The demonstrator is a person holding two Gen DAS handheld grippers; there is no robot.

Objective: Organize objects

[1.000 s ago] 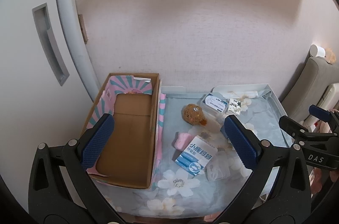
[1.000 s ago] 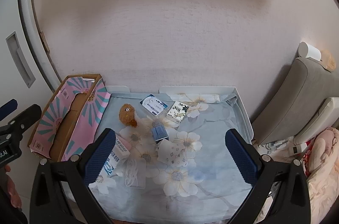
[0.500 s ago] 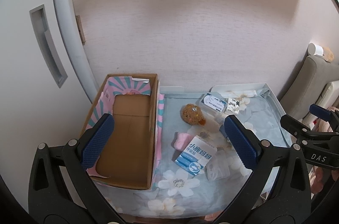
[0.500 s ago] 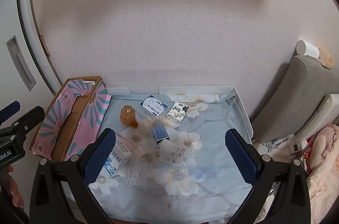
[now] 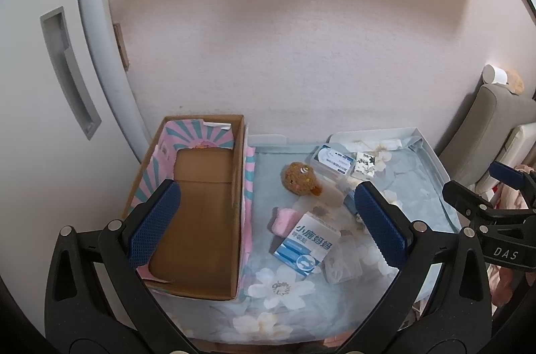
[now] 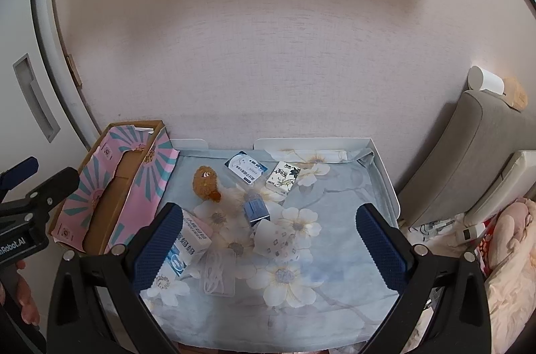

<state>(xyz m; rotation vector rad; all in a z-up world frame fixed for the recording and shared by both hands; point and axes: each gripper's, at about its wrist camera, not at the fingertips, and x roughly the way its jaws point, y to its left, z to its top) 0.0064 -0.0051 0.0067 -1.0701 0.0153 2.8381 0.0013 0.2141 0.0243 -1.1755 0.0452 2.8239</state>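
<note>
Blue-padded left claw [image 5: 268,231] and right claw [image 6: 271,248], marked "DAS", both gape wide and empty above a white-and-blue box [image 5: 304,246] with Chinese lettering.

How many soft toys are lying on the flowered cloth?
1. A brown soft toy lies toward the back left of the flowered cloth, beside the cardboard box. No other shows, though the claws cover part of the cloth.

Left tool [image 5: 268,231] and right tool [image 6: 269,245] hover, jaws spread wide.
</note>
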